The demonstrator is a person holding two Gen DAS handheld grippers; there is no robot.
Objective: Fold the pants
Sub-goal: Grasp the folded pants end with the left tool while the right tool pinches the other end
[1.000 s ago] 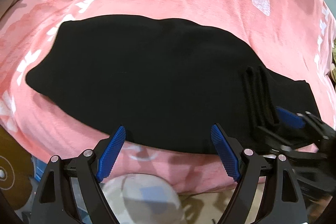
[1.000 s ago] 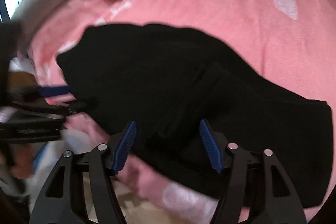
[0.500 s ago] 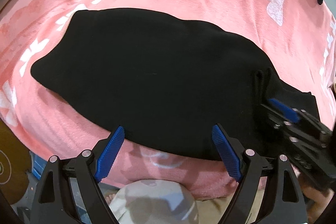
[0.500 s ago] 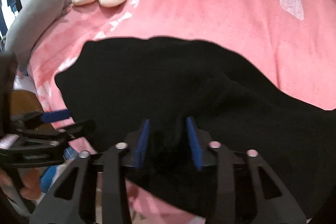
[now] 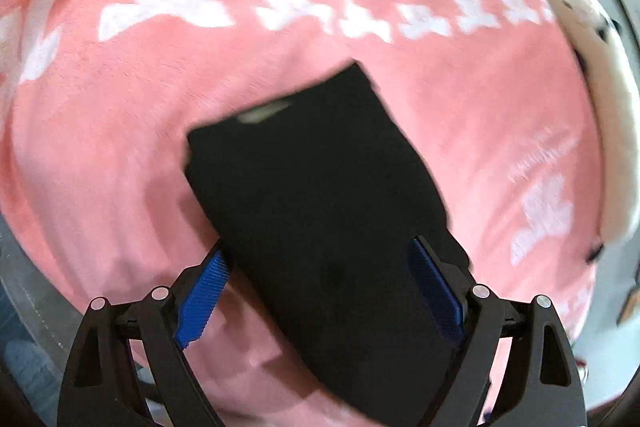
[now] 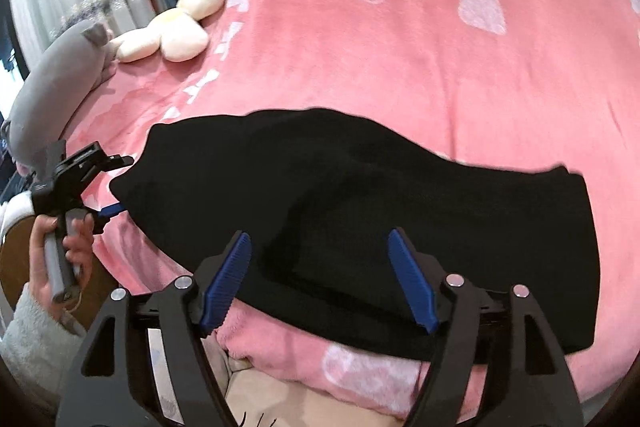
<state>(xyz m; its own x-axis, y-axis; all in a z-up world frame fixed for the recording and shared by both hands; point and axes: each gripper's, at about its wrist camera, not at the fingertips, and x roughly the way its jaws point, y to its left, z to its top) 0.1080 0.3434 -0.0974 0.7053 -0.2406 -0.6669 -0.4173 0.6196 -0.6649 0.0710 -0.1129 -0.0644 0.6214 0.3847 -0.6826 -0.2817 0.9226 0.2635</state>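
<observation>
Right wrist view: right gripper [image 6: 320, 277] has its jaws wide, nothing between them, hovering just over the near edge of the black pants [image 6: 360, 203], which lie lengthwise across the pink blanket [image 6: 400, 47]. Left gripper [image 5: 320, 291] is at the far-left end of the pants, also spread wide, with the narrow end of the cloth running forward between its blue pads [image 5: 204, 297]; contact not clear, frame is blurred. My read: step in hand is grabbing that end to fold it over toward the right gripper's side. Do it well: close on both layers at the hem, lift low, keep edges aligned, right gripper pins the middle so the stack doesn't drag. Plush toy [image 6: 176, 35] sits well beyond, no interference.
</observation>
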